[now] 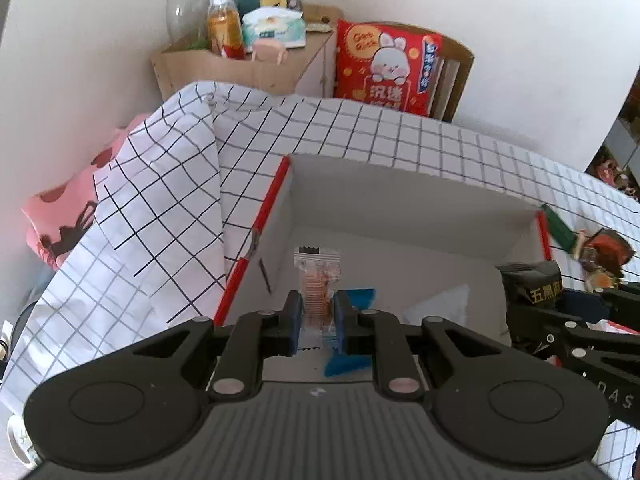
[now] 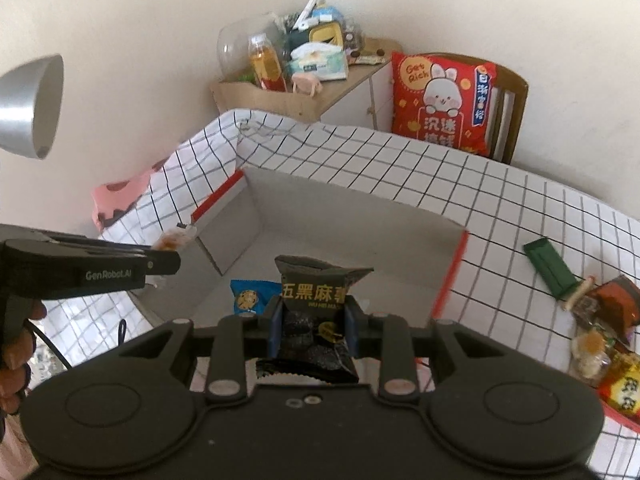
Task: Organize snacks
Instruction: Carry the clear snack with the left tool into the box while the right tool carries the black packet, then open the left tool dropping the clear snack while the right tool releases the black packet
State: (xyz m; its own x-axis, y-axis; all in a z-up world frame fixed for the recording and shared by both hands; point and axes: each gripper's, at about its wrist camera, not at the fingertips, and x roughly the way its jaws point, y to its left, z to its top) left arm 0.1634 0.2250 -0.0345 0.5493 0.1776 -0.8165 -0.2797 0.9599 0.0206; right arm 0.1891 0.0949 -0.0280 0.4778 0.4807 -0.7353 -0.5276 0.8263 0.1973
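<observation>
Snack packet [image 2: 316,312] hides the box floor [image 2: 392,280] behind right claw [image 2: 314,330].

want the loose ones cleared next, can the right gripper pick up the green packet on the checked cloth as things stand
Probably not yet: the right gripper is shut on a black snack pouch, so it has no free fingers, though the flat dark green packet lies uncovered.

- "Get Rich" in yellow on the red cushion [image 2: 440,102], upper right of the frame, with Chinese characters below it.
- "五黑麻" in yellow, small "WU HEI MA" beneath, on the black packet [image 2: 316,312], frame centre.
- "GenRobot.AI" in grey on the left claw [image 2: 160,266], at the left edge.
- "五黑" on the same packet, right edge of the left wrist view.
</observation>
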